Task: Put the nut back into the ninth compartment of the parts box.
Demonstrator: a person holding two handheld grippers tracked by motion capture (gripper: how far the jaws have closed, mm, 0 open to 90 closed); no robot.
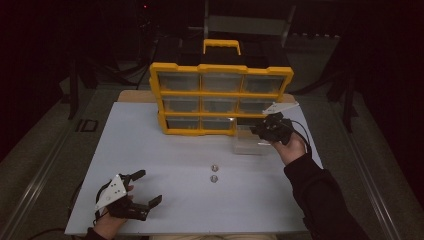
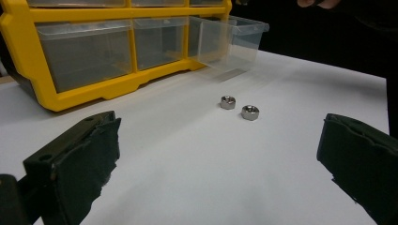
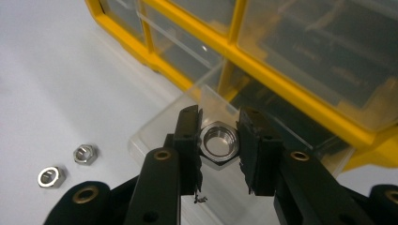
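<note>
The left tongs rest wide open and empty at seven o'clock on the tabletop. Two loose nuts lie near the centre. At two o'clock the right tongs pinch a hex nut above the pulled-out clear drawer of the yellow organiser.

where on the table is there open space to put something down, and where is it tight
The white table is bare left of the two steel hex nuts, between the yellow drawer cabinet and the open left gripper. It is crowded at the right, where the right gripper holds a steel hex nut over the pulled-out clear plastic drawer.
</note>
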